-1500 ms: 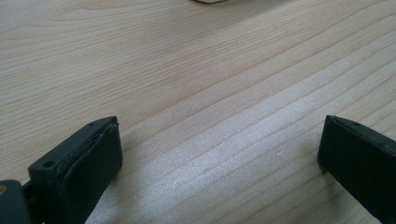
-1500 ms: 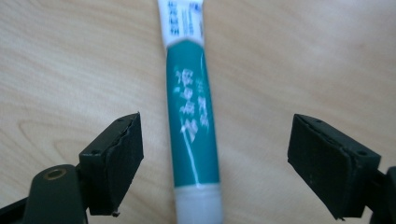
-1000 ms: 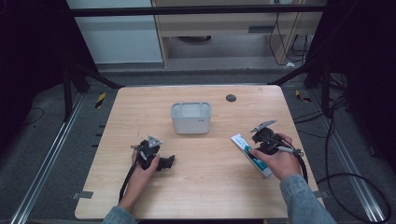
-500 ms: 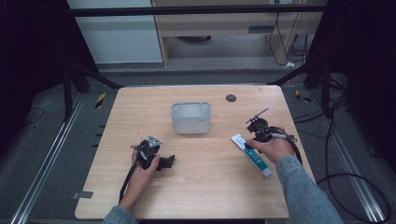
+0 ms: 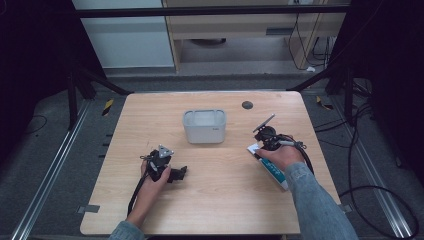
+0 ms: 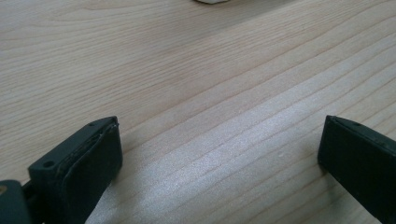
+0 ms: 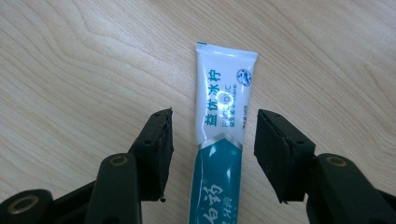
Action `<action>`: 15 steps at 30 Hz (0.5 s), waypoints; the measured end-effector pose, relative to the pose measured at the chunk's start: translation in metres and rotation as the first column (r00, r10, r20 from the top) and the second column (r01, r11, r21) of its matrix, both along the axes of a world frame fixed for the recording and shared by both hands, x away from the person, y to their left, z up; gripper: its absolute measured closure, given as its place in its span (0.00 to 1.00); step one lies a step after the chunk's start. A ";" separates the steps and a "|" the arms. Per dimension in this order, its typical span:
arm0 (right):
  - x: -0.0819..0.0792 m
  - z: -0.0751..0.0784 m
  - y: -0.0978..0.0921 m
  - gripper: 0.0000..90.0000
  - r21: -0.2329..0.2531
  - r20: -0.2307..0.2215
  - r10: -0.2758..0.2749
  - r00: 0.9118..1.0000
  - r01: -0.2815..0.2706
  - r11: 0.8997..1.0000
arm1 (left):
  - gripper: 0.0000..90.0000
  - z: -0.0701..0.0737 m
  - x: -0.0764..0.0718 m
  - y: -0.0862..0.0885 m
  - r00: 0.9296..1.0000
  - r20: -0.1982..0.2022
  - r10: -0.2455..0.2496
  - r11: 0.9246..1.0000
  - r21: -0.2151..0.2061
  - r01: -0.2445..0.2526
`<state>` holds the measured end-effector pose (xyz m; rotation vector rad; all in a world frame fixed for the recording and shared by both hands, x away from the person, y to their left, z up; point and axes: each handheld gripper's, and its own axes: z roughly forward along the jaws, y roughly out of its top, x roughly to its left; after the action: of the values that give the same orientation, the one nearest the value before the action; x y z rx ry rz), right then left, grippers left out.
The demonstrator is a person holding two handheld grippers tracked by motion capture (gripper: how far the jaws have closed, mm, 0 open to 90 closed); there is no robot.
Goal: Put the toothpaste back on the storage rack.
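Note:
A white and teal toothpaste tube lies flat on the wooden table, near its right edge. My right gripper is open, with one jaw on each side of the tube and a gap left on both sides. In the high view the right gripper hovers over the tube's far end. My left gripper is open with only bare wood between its jaws. It rests low on the table at the front left. A white rectangular container stands in the middle.
A small dark round object lies near the table's far edge. Cables trail off the right side of the table, and dark frame legs stand at both far corners. A corner of the white container peeks in at the top of the left gripper view.
My right gripper has moved left and down over the toothpaste tube's far end. The left gripper has stayed in place.

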<state>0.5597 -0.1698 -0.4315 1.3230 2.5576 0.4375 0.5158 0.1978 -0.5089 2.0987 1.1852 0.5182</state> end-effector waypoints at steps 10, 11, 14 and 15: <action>0.011 -0.016 -0.006 0.48 -0.017 -0.063 -0.028 0.998 0.027 0.999 | 0.00 0.000 0.003 0.001 1.000 -0.002 -0.006 1.000 0.004 0.006; 0.011 -0.016 -0.006 0.48 -0.017 -0.063 -0.028 0.998 0.027 0.999 | 0.00 0.000 0.003 0.001 1.000 -0.002 -0.006 1.000 0.004 0.006; 0.014 -0.023 -0.005 0.46 -0.014 -0.081 -0.033 0.996 0.032 0.999 | 0.00 0.000 0.003 0.001 1.000 -0.001 -0.007 1.000 0.004 0.007; 0.013 -0.026 -0.004 0.46 -0.009 -0.089 -0.033 0.996 0.032 0.999 | 0.00 0.000 0.003 0.001 1.000 -0.001 -0.007 1.000 0.004 0.007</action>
<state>0.5732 -0.1742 -0.4577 1.4091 2.6024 0.3699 0.5183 0.1985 -0.5086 2.1059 1.1784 0.5168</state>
